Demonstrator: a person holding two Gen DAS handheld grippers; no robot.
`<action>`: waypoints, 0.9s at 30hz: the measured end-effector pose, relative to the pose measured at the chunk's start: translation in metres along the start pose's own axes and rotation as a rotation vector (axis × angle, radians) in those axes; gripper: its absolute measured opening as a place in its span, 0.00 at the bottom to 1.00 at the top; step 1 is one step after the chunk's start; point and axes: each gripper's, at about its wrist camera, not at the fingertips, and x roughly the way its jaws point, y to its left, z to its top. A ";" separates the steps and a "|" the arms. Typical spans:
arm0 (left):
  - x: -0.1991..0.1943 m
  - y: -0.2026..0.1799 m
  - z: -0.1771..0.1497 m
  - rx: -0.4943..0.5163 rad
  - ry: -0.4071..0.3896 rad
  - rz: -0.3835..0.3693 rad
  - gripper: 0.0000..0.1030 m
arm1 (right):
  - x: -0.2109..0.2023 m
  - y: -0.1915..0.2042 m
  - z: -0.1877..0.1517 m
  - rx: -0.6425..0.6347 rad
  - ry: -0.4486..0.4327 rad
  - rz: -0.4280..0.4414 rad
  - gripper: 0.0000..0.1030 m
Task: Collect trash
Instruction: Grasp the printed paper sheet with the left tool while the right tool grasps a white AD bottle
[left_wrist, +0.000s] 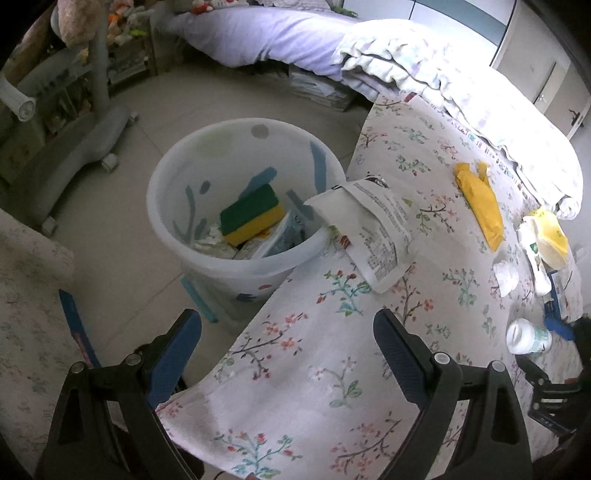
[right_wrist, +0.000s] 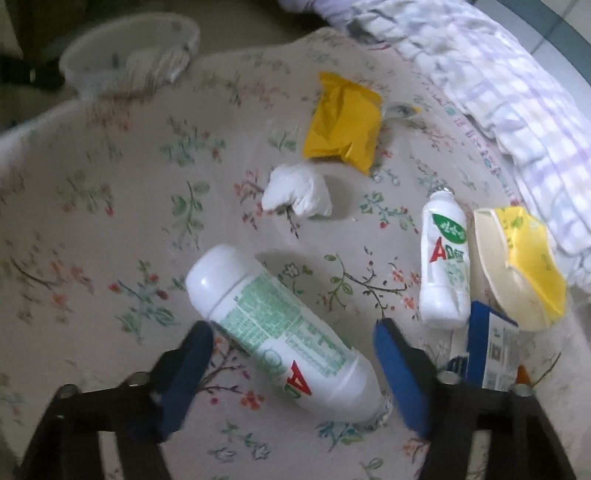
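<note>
Right gripper (right_wrist: 293, 354): jaws part-spread, straddling the near bottle (right_wrist: 280, 332), which lies on its side on the floral cover (right_wrist: 110, 229); whether the pads touch it cannot be told, so not counted as held. Risk: the bottle lies skewed across the jaws, and its smooth round body could roll or squirt out if they close off-centre. Risk: the blue carton (right_wrist: 491, 350) touches the right finger and may be nudged. Second bottle (right_wrist: 445, 266) just beside it, with a torn yellow cup (right_wrist: 524, 266). Tissue wad (right_wrist: 299, 192) and yellow wrapper (right_wrist: 343, 122) farther off. Left gripper (left_wrist: 288, 347): spread, empty, over the cover's edge. Bin (left_wrist: 240, 266) on the floor, sponge (left_wrist: 251, 214) inside; a white pouch (left_wrist: 373, 229) overhangs its rim and could snag a drop.
</note>
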 end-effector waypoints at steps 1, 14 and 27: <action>0.002 -0.003 0.001 0.001 -0.002 0.000 0.93 | 0.005 0.000 0.001 -0.001 0.009 -0.009 0.57; 0.025 -0.050 0.031 -0.028 -0.030 -0.101 0.92 | 0.006 -0.074 -0.008 0.497 0.031 0.213 0.40; 0.052 -0.071 0.030 0.001 -0.038 -0.059 0.67 | -0.008 -0.104 -0.036 0.773 0.004 0.363 0.40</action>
